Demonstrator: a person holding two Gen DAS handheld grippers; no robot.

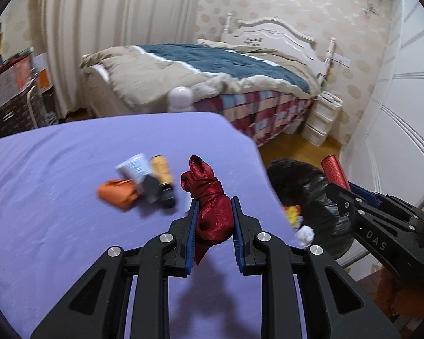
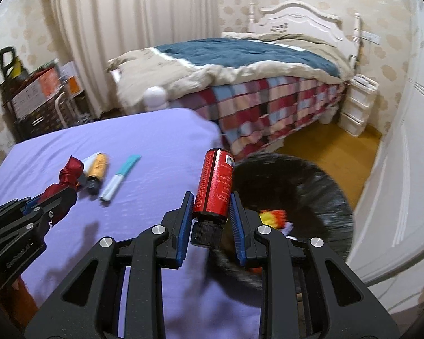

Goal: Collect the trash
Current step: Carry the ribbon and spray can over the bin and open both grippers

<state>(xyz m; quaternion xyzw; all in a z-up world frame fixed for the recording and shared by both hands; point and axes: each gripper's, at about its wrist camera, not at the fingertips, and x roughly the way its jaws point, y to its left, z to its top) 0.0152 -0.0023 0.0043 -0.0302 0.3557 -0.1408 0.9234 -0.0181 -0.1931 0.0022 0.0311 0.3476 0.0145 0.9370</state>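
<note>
My left gripper (image 1: pixel 214 206) is shut on a crumpled dark red ribbon (image 1: pixel 209 197), lifted over the purple-covered table (image 1: pixel 56 169). My right gripper (image 2: pixel 210 200) is shut on a red bottle (image 2: pixel 215 183) with a black cap, cap toward the camera, at the table's right edge beside the bin. The black-lined trash bin (image 2: pixel 311 186) stands on the floor right of the table, with orange-yellow and white scraps (image 2: pixel 272 217) inside. On the table lie an orange wad (image 1: pixel 117 193), a white tube (image 1: pixel 134 168), a yellow bottle (image 2: pixel 97 169) and a teal-and-white wrapper (image 2: pixel 120 178).
A bed (image 2: pixel 240 65) with a plaid skirt stands behind the table. White drawers (image 2: pixel 356 110) sit by its head, a white wardrobe door (image 2: pixel 404 141) at right. A dark shelf with boxes (image 2: pixel 39 99) is far left, curtains (image 2: pixel 127 28) behind.
</note>
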